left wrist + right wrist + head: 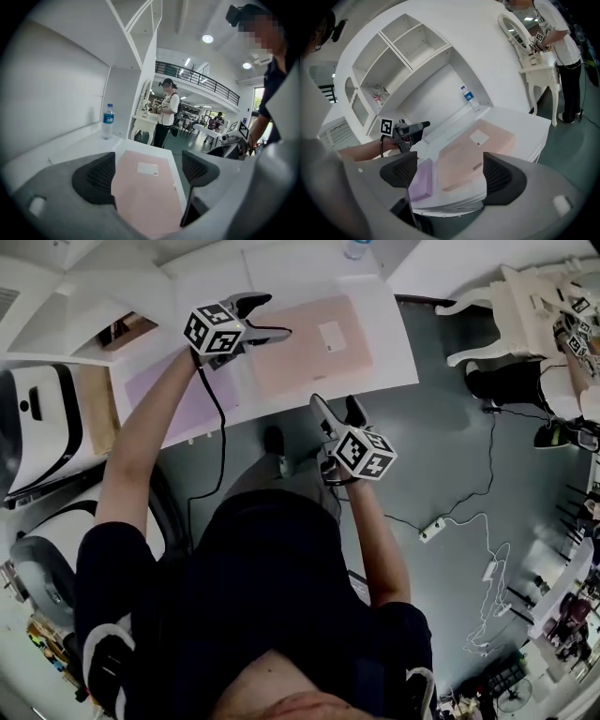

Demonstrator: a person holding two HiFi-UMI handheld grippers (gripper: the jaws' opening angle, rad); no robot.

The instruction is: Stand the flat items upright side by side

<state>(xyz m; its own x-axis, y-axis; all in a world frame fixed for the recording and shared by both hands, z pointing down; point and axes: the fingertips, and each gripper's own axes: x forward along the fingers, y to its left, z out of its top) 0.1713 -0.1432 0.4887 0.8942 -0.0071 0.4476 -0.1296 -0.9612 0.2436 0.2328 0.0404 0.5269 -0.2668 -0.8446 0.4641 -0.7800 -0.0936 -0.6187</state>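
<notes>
A large pink flat item (pixel 309 338) with a white label lies on the white table (pixel 394 334). A smaller purple flat item (pixel 173 395) lies flat to its left. My left gripper (pixel 272 317) hovers open over the pink item's left edge. In the left gripper view the pink item (pixel 147 197) fills the gap between the spread jaws of that gripper (pixel 147 173). My right gripper (pixel 336 407) is open and empty, held off the table's front edge. The right gripper view shows its jaws (pixel 451 173) framing both the pink item (pixel 476 147) and the purple item (pixel 423 183).
A water bottle (pixel 108 121) stands at the table's back by the wall. White shelves (pixel 408 51) rise above the table. A person (pixel 166 117) stands at a white dressing table (pixel 506 315) to the right. Cables and a power strip (pixel 433 529) lie on the floor.
</notes>
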